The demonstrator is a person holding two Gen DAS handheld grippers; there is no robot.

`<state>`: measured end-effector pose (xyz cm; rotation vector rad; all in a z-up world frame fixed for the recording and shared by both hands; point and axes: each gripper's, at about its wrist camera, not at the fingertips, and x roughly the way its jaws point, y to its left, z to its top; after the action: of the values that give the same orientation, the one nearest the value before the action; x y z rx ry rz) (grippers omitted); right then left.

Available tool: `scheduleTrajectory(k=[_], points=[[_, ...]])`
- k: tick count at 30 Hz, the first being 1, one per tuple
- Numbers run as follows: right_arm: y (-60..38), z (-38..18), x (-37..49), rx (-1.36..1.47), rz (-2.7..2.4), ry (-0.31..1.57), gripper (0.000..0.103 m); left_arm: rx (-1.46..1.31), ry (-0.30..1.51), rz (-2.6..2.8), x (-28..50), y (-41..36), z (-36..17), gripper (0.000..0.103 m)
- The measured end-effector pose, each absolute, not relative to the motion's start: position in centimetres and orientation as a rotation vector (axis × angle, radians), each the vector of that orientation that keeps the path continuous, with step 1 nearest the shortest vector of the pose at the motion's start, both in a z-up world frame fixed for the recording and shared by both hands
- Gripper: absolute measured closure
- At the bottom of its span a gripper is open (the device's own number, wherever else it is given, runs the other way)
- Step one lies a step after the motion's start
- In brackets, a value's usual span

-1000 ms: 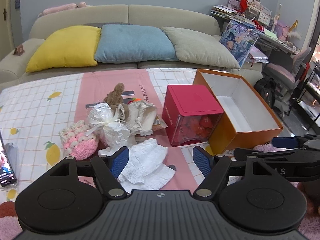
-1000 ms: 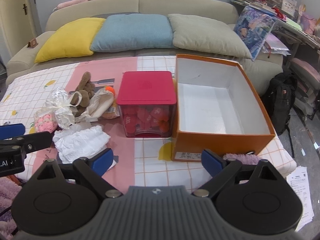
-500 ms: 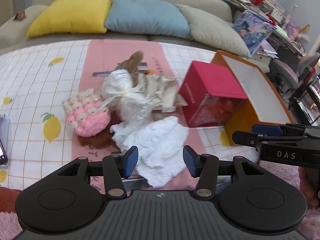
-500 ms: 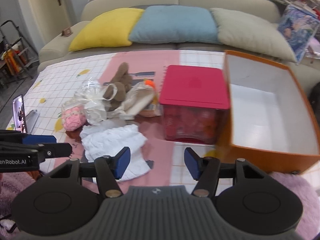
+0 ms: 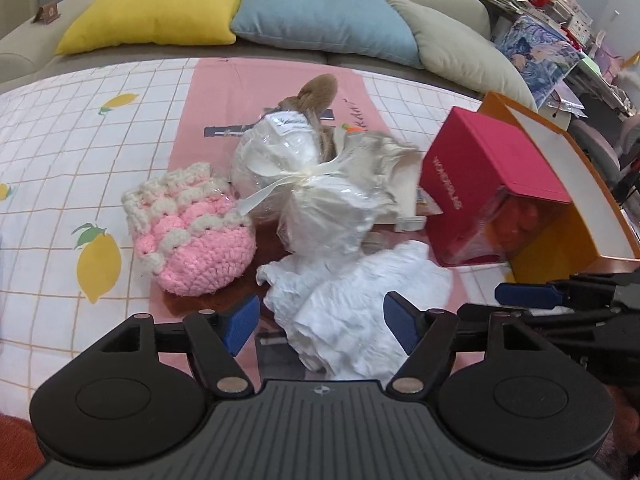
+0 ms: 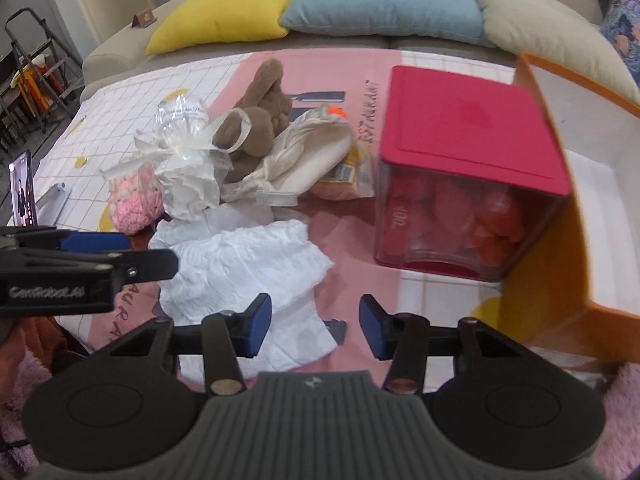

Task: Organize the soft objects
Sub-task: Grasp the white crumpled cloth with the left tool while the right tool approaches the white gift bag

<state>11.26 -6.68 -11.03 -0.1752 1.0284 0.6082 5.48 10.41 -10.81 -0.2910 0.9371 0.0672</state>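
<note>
A crumpled white cloth [image 5: 360, 300] lies at the near edge of the pink-striped tablecloth. My left gripper [image 5: 320, 326] hangs low over it; its jaws are opening and straddle the cloth without pressing it. From the right, my right gripper [image 6: 314, 330] is closing, with a corner of the same white cloth [image 6: 240, 268] between its jaws but not pinched. Behind lie a pink crochet pouch [image 5: 192, 240], a ribbon-tied white bundle [image 5: 320, 216], a brown plush rabbit [image 6: 260, 108] and a cream bag [image 6: 308, 156].
A red-lidded box [image 6: 468, 132] stands right of the pile, against an open orange box [image 6: 600, 184] with a white inside. A phone [image 6: 24, 188] is propped at the far left. A sofa with yellow, blue and grey cushions runs behind the table.
Both grippers came down and forward toward the white cloth, which now fills more of each view. The left jaws narrowed, then widened again. The right jaws narrowed steadily.
</note>
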Motion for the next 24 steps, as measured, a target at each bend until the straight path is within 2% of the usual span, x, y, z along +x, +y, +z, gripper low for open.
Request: scheduleTrajectory(k=[6, 9, 14, 16, 18, 24], points=[[-4.8, -12.8, 11.7, -0.220, 0.618, 1.029, 0.067, -0.327, 0.927, 0.045, 6.4, 10.9, -12.5, 0.020], [-4.4, -13.7, 12.0, -0.223, 0.618, 1.039, 0.068, -0.325, 0.921, 0.027, 6.5, 10.7, -12.8, 0.031], [-4.0, -14.5, 12.3, -0.231, 0.622, 1.047, 0.069, -0.323, 0.915, -0.060, 6.2, 9.9, -12.7, 0.061], [-3.9, -14.8, 12.3, -0.241, 0.624, 1.055, 0.070, -0.319, 0.921, -0.106, 6.1, 9.5, -12.8, 0.066], [-3.8, -15.2, 12.2, -0.245, 0.629, 1.069, 0.074, -0.295, 0.946, -0.122, 6.3, 8.8, -13.1, 0.068], [-3.5, -15.9, 12.4, -0.260, 0.626, 1.076, 0.075, -0.272, 0.970, -0.045, 7.3, 8.3, -14.1, 0.071]])
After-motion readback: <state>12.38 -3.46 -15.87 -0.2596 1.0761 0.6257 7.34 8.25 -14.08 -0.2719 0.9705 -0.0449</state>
